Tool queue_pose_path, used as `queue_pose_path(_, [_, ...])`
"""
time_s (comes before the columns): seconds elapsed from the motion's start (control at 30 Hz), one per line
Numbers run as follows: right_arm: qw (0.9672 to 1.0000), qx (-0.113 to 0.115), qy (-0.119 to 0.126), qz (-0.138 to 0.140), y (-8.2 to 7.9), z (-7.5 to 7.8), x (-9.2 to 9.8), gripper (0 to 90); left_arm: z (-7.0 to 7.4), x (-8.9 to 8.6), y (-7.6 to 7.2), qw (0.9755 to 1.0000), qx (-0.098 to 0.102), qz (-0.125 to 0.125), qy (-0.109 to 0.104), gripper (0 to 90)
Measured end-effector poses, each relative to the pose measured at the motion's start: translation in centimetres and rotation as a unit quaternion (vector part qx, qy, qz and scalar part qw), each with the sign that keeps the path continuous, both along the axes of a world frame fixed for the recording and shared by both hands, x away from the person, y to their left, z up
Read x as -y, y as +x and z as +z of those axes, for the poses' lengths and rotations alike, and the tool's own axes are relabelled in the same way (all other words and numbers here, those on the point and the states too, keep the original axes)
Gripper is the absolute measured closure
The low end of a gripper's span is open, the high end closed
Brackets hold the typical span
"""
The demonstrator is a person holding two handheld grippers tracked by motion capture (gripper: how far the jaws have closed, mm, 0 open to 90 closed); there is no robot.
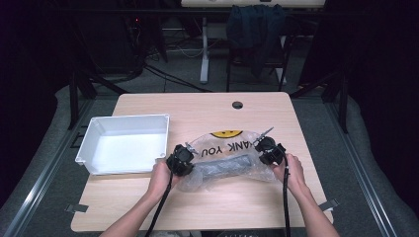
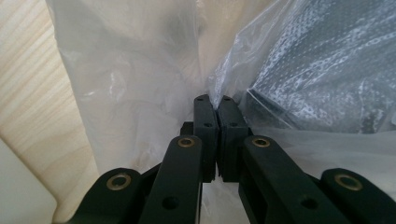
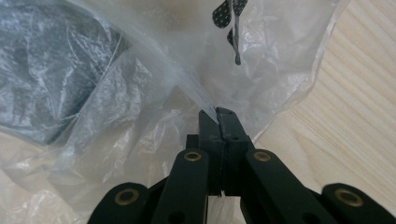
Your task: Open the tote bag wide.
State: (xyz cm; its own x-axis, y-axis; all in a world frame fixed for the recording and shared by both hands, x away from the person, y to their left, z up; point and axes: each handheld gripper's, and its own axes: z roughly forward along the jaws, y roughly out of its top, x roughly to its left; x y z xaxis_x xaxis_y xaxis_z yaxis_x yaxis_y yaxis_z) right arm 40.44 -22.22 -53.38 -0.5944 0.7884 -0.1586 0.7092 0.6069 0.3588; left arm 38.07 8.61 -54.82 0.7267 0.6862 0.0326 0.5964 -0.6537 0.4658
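The left gripper (image 2: 214, 99), jaws pressed together, pinches a fold of the clear plastic bag (image 2: 140, 93) at the bag's left end; in its own view the film bunches right at the fingertips, with a dark, dotted item (image 2: 327, 60) showing through the plastic just to the right. The right gripper (image 3: 218, 111), its jaws likewise closed tight, nips a taut crease of the same bag (image 3: 140, 121) at the opposite end, the dark item (image 3: 42, 70) lying inside the film off to the left of its view. From above, the left gripper (image 1: 180, 159) and right gripper (image 1: 269, 149) sit at either end of the bag (image 1: 225, 148), each held in one of the person's hands, the left hand (image 1: 160, 177) and right hand (image 1: 292, 170) reaching in from the near edge, black cables trailing back along the forearms. The bag lies on the table (image 1: 207, 106), a little right of centre, printed with a yellow smiley and lettering that reads upside down from the person's side. The long dark item (image 1: 225, 165) rests inside it, running lengthwise between the two grippers; what it is cannot be told through the crumpled film, though it looks like a flat black pack. Just left of the bag, near the left gripper, stands a white tray (image 1: 91, 143). Beyond the table's far edge, a dark garment (image 1: 254, 29) hangs over a chair.
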Motion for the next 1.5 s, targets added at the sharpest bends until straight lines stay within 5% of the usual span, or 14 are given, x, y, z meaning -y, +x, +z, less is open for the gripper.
queue_pose_path(0.13, [0.9997,0.001,0.021,-0.008,-0.2,0.6,1.1,64.6,0.3,-0.4,0.0,1.0000,0.000,0.002,-0.006,88.3])
queue_pose_path(0.23, [0.9971,0.008,0.076,-0.008,-1.1,2.9,2.7,46.1,0.7,-0.7,-0.1,0.9999,0.000,0.004,-0.016,88.2])
queue_pose_path(0.3, [0.9951,0.021,0.097,-0.005,-2.0,4.4,3.2,38.1,0.9,-0.6,-0.1,0.9998,0.003,0.003,-0.018,88.0])
queue_pose_path(0.47, [0.9921,0.065,0.106,0.019,-3.9,7.7,2.6,28.6,1.2,-0.5,-0.3,0.9998,0.003,0.001,-0.019,87.2])
queue_pose_path(0.7, [0.9902,0.062,0.122,0.024,-4.3,8.5,2.6,28.2,1.9,-0.9,-0.4,0.9994,0.017,0.006,-0.030,87.3])
queue_pose_path(0.83, [0.9841,0.063,0.163,0.033,-4.0,8.1,2.3,29.4,2.6,-1.0,-0.6,0.9989,0.028,0.008,-0.037,87.7])
queue_pose_path(0.93, [0.9852,0.062,0.154,0.040,-3.8,7.8,1.7,32.2,3.0,-1.0,-0.7,0.9983,0.035,0.008,-0.046,87.7])
queue_pose_path(1.0, [0.9875,0.061,0.138,0.045,-3.7,7.6,1.3,43.5,3.1,-1.1,-0.7,0.9979,0.040,0.011,-0.049,87.7])
queue_pose_path(1.1, [0.9920,0.064,0.103,0.036,-3.5,6.6,0.7,75.7,3.1,-1.1,-0.6,0.9974,0.045,0.015,-0.055,87.7])
queue_pose_path(1.2, [0.9936,0.071,0.085,0.018,-2.5,5.0,0.5,89.3,3.0,-1.2,-0.4,0.9969,0.043,0.017,-0.063,87.7])
queue_pose_path(1.37, [0.9973,0.044,0.059,-0.001,-0.3,2.1,0.5,88.4,2.8,-1.1,-0.2,0.9967,0.037,0.014,-0.070,87.7])
queue_pose_path(1.5, [0.9961,0.035,0.081,-0.003,-0.6,3.5,0.7,59.8,3.0,-1.2,-0.2,0.9962,0.036,0.016,-0.077,87.7])
